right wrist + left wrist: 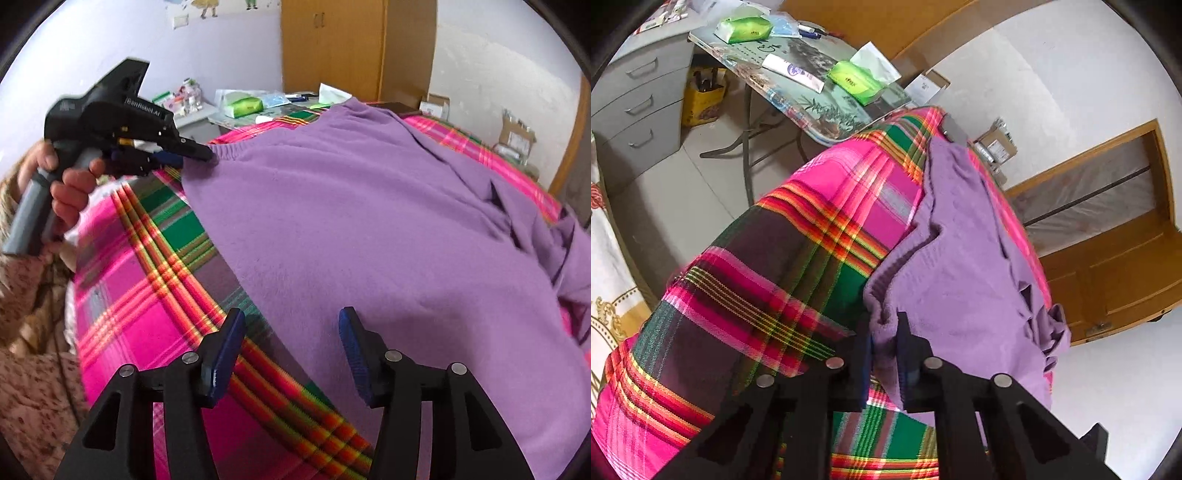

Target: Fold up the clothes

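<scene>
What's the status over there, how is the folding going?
Left hand-held gripper shut on purple garment edge. Right hand-held gripper open above its near edge. Garment spread on plaid sheet, unfolded. Nothing blocking.

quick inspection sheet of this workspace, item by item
surface: plaid blanket covers the bed, pink, green and orange.
job's things: purple garment spread flat on the blanket, creased at its far side.
clutter: green tissue packs and pens on a side table.
grippers: left gripper shut on the garment's edge; right gripper open above the garment's near edge, pads not pressing it.
cables: nothing seen.
surroundings: grey drawers, wooden wardrobe, cardboard boxes by the wall.
</scene>
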Motion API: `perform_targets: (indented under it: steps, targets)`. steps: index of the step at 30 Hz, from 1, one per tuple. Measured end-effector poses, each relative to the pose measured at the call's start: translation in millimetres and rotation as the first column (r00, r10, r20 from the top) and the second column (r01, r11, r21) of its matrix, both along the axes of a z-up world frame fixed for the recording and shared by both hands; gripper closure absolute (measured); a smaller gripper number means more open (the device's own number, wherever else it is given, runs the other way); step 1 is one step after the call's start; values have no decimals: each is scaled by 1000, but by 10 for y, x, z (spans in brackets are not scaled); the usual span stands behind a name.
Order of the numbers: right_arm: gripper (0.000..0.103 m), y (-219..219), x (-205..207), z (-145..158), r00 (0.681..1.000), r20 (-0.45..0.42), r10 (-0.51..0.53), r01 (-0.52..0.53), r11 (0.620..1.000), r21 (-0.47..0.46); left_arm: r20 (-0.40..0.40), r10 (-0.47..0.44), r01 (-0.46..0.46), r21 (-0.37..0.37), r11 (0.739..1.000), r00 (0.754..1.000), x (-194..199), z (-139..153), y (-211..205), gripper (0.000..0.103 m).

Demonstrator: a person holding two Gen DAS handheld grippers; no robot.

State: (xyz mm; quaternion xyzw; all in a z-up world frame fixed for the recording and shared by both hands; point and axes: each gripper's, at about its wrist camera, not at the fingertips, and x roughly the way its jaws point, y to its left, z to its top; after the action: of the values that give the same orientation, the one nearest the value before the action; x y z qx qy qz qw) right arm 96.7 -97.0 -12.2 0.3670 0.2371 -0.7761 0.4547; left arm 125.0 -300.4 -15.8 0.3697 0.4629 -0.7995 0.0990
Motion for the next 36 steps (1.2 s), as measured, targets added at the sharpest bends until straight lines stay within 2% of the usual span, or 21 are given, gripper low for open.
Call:
perform_targets:
  steps: [6,14,20,26,31,36]
  targets:
    - [48,-29,1,-12,1000,-23,-20,20,1000,-2,-93,43,-37,65,997,995,106,112,-39,93]
    - [49,-129,119,-4,989,-134,-64,69,997,35,-157,60,-46,87,995,986,206,283,3,93]
    - [97,-146,197,-6,970,-228,-88,112,989,96,-163,66,-51,95,994,984,314,278,27,94]
    - [99,-25,352,151,964,-256,-72,92,994,66,-152,82,-68,93,993,985,481,241,12,94]
    - [99,74,449,316,968,-243,-64,73,997,29,-132,82,-72,82,994,988,619,173,11,94]
    - [99,91,580,340,975,-220,-23,31,999,34,-123,107,-96,97,991,987,778,119,-67,94]
